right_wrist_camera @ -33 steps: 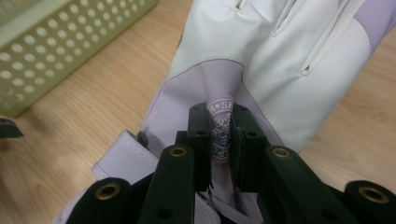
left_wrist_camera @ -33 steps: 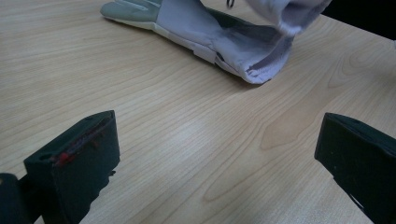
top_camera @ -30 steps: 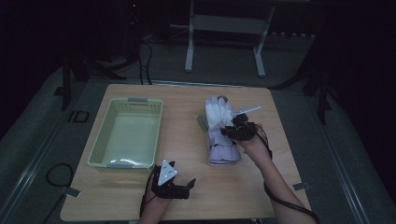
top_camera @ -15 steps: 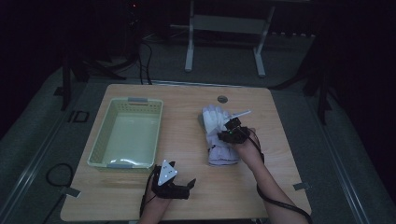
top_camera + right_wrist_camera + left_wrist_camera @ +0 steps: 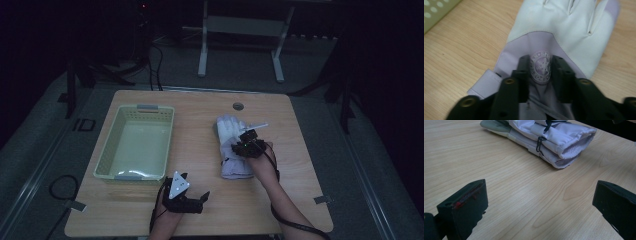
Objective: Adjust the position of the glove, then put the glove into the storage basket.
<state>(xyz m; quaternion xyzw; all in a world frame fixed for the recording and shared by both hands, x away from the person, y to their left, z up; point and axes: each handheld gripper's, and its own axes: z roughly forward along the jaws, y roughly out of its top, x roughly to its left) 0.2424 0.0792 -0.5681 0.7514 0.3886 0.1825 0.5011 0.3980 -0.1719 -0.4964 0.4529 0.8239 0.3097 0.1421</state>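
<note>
High view first, nearest edge: my left hand-held gripper (image 5: 192,196) rests low on the worktop (image 5: 200,150), close to the front edge, jaws spread wide apart with bare wood between them. From the left gripper view I see those 2 jaws at either side and, beyond them, the gloves (image 5: 549,140) lying stacked, cuff end toward me, a small black clip on the side.

Farther in, my right hand-held gripper (image 5: 248,142) sits down on the pair of gloves (image 5: 232,147), right of the middle of the worktop. Its jaws have just been opening. In the right gripper view they stand a little apart on either side of the round snowflake badge (image 5: 541,67) on the lilac back of the glove (image 5: 564,30), not clamped on it.

Left of the gloves, well apart, stands the pale green basket (image 5: 107,155).
</note>
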